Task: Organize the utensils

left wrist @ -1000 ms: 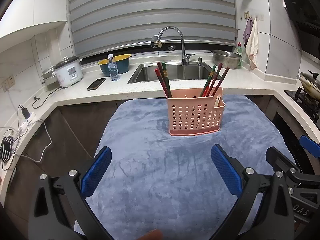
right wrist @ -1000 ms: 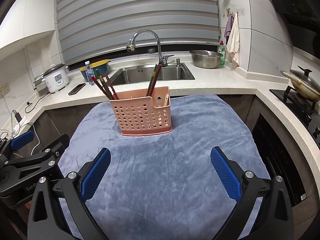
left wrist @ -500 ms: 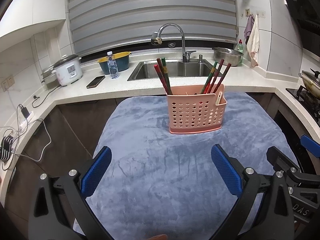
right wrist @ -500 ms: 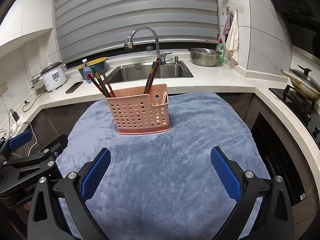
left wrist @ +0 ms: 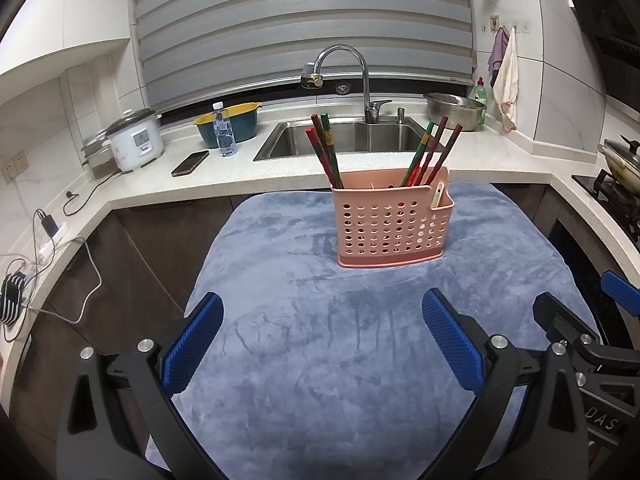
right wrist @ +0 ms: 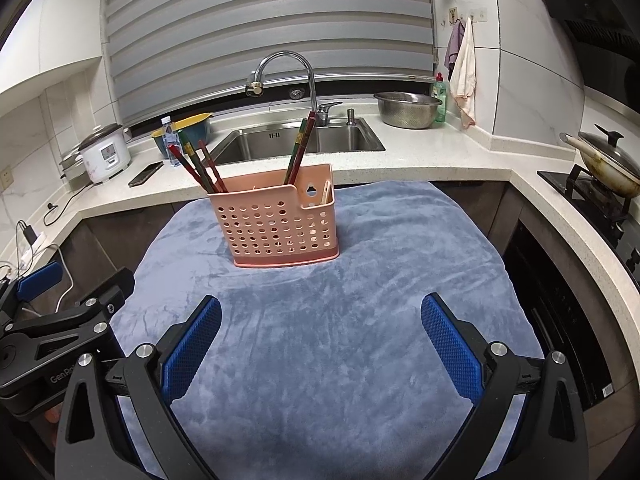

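Observation:
A pink perforated utensil basket (left wrist: 390, 224) (right wrist: 280, 224) stands upright at the far side of a blue-grey cloth (left wrist: 320, 340) (right wrist: 340, 340). Red and green chopsticks (left wrist: 324, 148) (right wrist: 196, 166) lean in its left end, and more chopsticks (left wrist: 430, 150) (right wrist: 300, 148) lean toward its right. A small pale utensil sits in the side pocket (left wrist: 440, 198) (right wrist: 326, 194). My left gripper (left wrist: 322, 328) and right gripper (right wrist: 320, 328) are both open and empty, well short of the basket. The right gripper's body shows at the left view's right edge.
Behind the cloth runs a white counter with a steel sink (left wrist: 344, 140), tap (right wrist: 284, 68), rice cooker (left wrist: 134, 142), phone (left wrist: 190, 163), water bottle (left wrist: 224, 130), bowls (right wrist: 408, 108) and a lidded pan (right wrist: 608, 160) on the stove at right. Cables (left wrist: 44, 236) hang at left.
Both cameras have tilted or drawn back slightly, so the basket sits a little lower in each view. Neither gripper's opening has changed.

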`<action>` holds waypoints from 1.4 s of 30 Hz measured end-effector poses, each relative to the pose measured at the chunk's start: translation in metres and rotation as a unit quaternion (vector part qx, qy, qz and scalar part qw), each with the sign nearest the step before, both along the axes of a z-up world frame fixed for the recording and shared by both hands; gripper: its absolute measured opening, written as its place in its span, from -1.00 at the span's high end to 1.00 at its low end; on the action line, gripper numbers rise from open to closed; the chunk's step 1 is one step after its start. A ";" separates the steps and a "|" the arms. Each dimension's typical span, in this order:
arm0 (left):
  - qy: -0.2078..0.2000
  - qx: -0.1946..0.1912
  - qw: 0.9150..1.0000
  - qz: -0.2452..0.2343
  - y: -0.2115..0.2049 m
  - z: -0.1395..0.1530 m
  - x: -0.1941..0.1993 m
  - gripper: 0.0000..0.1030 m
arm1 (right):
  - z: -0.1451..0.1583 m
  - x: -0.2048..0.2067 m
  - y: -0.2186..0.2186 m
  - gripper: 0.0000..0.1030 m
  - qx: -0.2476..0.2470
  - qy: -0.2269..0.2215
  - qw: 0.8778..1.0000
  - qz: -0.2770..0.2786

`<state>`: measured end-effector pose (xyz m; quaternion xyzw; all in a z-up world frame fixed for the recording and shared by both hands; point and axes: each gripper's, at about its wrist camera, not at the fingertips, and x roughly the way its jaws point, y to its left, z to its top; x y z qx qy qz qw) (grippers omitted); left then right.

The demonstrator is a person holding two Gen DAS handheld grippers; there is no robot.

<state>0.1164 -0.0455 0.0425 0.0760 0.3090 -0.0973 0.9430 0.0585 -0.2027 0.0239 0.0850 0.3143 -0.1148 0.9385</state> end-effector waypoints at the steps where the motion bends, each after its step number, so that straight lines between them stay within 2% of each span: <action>1: 0.000 0.000 1.000 0.000 0.000 -0.001 0.000 -0.85 | 0.000 0.000 0.000 -0.88 0.000 0.000 1.000 0.000; 42: 0.001 0.002 1.000 0.001 0.004 -0.002 -0.001 -0.84 | 0.004 -0.001 0.005 -0.88 -0.009 0.004 1.000 0.000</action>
